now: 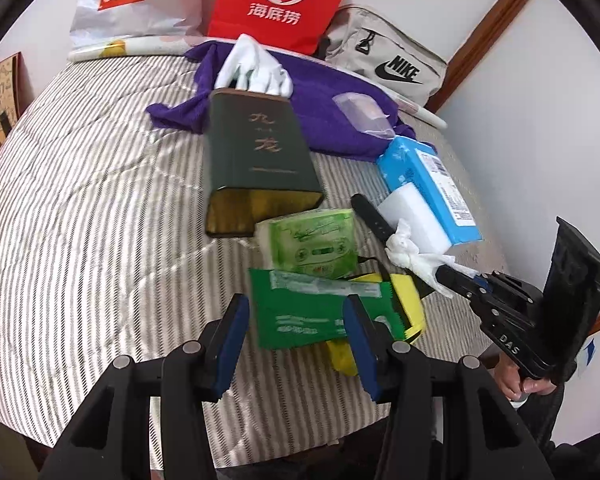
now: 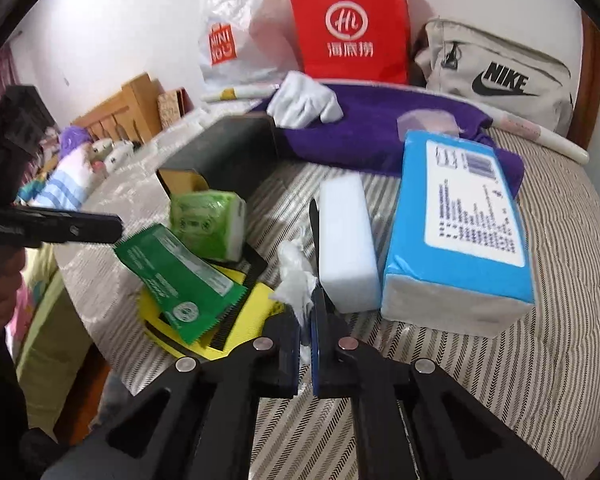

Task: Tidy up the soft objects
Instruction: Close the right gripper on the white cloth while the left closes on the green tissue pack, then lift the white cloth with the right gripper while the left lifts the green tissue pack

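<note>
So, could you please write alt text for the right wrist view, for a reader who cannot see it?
The right hand-held gripper is shut on a crumpled white tissue above a striped bed. Beyond it lie a white foam block, a blue tissue pack and green packets; the left hand-held gripper enters at left.

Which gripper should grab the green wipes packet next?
Left. The left gripper is open with the green wipes packet between its fingers, while the right gripper is shut on the crumpled white tissue.
</note>
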